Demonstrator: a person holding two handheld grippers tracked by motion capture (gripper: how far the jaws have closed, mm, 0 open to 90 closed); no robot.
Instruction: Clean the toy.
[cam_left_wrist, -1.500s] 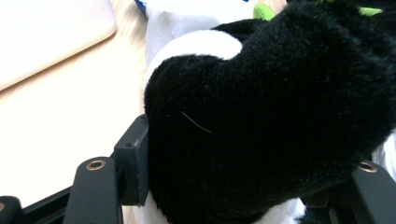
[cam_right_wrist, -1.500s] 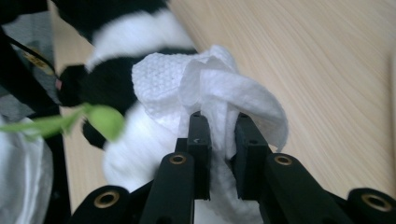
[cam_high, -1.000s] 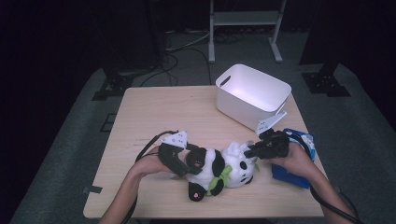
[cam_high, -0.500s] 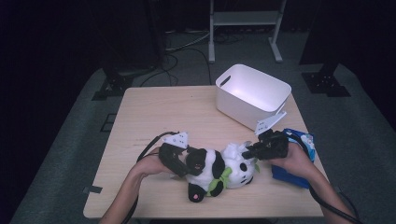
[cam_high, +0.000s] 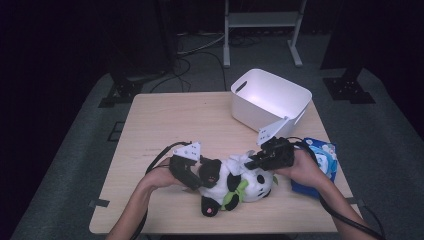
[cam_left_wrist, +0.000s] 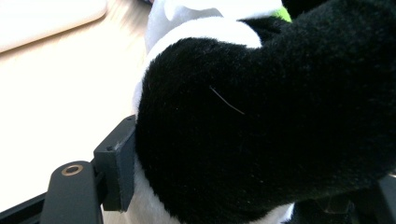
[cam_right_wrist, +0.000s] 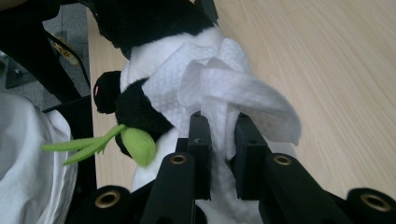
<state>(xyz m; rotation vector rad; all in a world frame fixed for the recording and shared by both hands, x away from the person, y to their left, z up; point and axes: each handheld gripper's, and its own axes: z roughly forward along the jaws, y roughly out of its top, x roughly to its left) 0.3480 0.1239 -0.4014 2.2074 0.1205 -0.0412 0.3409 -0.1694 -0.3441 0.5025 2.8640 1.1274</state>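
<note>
A black-and-white panda plush (cam_high: 235, 182) with a green leaf at its neck lies on the wooden table (cam_high: 175, 125) near the front edge. My left gripper (cam_high: 197, 177) is at the plush's left side. Its jaws have just been closing, and in the left gripper view they (cam_left_wrist: 252, 177) press on a black furry limb (cam_left_wrist: 280, 116). My right gripper (cam_high: 252, 162) is at the plush's upper right, shut on a crumpled white wipe (cam_right_wrist: 219, 84) that rests against the panda's white fur (cam_right_wrist: 144, 70).
A white plastic bin (cam_high: 270, 97) stands at the back right of the table. A blue pack of wipes (cam_high: 320, 160) lies at the right edge, just behind my right hand. Bare tabletop stretches to the left and back.
My right gripper has shifted a little to the left over the panda, carrying the wipe. The left hand and the plush stay where they were.
</note>
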